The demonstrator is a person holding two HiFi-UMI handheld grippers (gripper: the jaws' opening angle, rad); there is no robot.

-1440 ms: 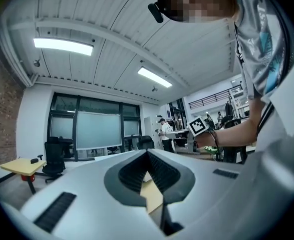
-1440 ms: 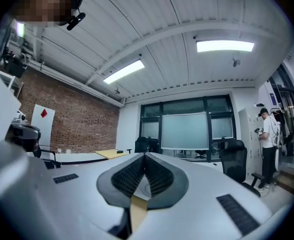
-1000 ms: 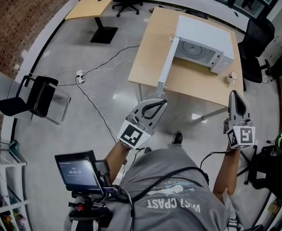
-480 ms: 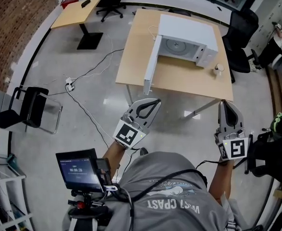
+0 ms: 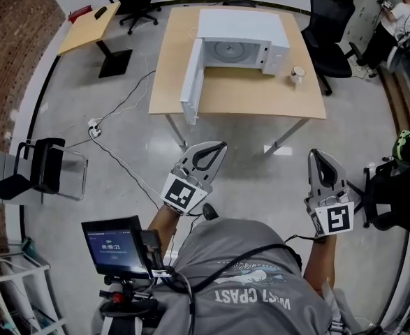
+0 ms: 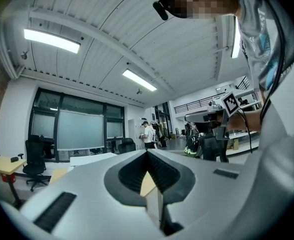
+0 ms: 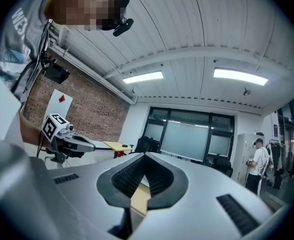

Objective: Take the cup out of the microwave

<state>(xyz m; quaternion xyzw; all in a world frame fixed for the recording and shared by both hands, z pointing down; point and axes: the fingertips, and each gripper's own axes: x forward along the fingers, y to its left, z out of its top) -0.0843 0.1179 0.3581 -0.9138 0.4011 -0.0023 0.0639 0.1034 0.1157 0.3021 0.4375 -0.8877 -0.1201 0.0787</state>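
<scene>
A white microwave (image 5: 241,36) stands on a wooden table (image 5: 239,98) with its door (image 5: 192,81) swung open to the left; only the turntable shows inside. A small pale cup (image 5: 298,74) sits on the table just right of the microwave. My left gripper (image 5: 218,146) is held level over the floor, short of the table's near edge, shut and empty. My right gripper (image 5: 315,154) hangs level to the right, also shut on nothing. The left gripper view shows the left gripper (image 6: 148,153) with tips together, and the right gripper view shows the same of the right gripper (image 7: 144,155).
A black folding chair (image 5: 40,167) stands at the left, with a power strip and cable (image 5: 93,126) on the floor. Office chairs (image 5: 327,26) ring the table, and a second desk (image 5: 86,26) is far left. A person (image 5: 392,21) stands far right. A dark bag (image 5: 399,201) is beside my right gripper.
Both grippers have drawn back from the table, still shut. The table and microwave now sit farther off and more to the left in the head view.
</scene>
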